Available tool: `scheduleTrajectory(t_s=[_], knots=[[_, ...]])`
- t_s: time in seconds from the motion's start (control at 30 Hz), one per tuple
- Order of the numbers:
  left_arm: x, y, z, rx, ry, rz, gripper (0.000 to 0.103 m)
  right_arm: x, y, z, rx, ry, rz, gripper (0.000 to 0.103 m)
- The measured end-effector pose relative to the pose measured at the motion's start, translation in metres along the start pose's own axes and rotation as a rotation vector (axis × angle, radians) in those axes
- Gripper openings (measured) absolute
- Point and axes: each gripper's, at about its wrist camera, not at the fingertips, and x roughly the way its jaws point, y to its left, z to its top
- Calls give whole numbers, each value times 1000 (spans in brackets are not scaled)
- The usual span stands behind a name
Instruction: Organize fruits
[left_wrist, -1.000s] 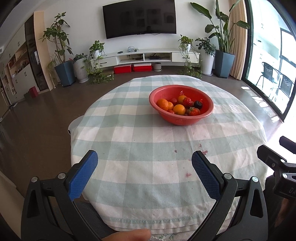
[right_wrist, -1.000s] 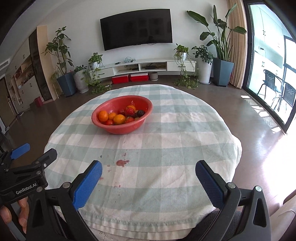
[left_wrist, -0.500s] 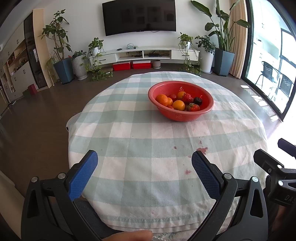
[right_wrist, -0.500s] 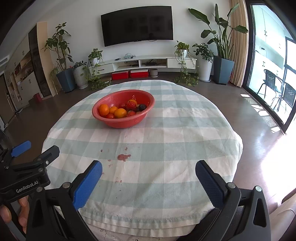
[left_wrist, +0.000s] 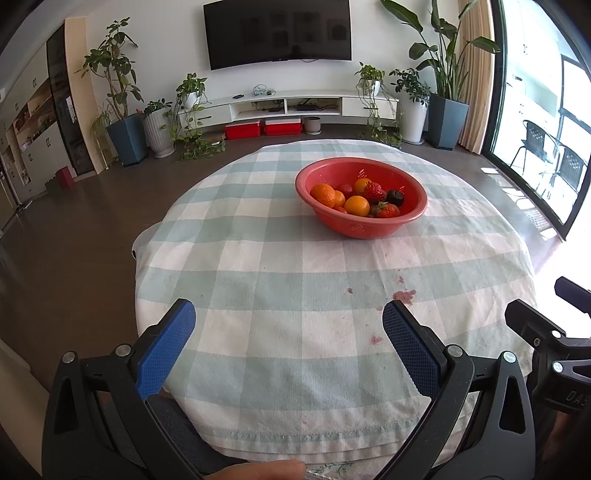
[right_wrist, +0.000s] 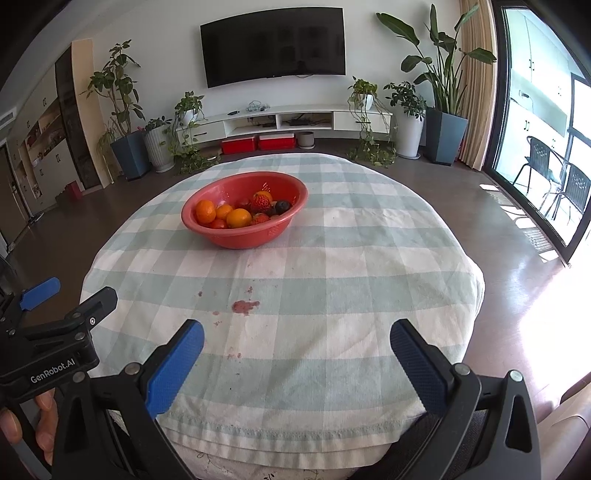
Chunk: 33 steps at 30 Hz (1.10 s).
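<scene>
I am operating in a home living room. A wall-mounted TV (right_wrist: 273, 44) hangs above a low white media unit (right_wrist: 280, 120), with potted plants (right_wrist: 122, 110) on both sides and a curtain (right_wrist: 474, 81) beside glass doors (right_wrist: 543, 122) opening onto a balcony with chairs (right_wrist: 554, 173). In front of me stands a round table under a checked tablecloth (right_wrist: 369, 258).

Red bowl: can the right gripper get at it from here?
Probably yes. The right gripper is open over the near table edge, and only bare checked cloth lies between it and the red bowl, ahead and to its left.
</scene>
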Motion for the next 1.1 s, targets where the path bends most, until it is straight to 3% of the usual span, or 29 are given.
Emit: scheduleTrajectory(t_s=[1.1], knots=[[0, 1, 0, 1, 2, 0, 103, 3, -2, -3, 4, 16, -11, 103]])
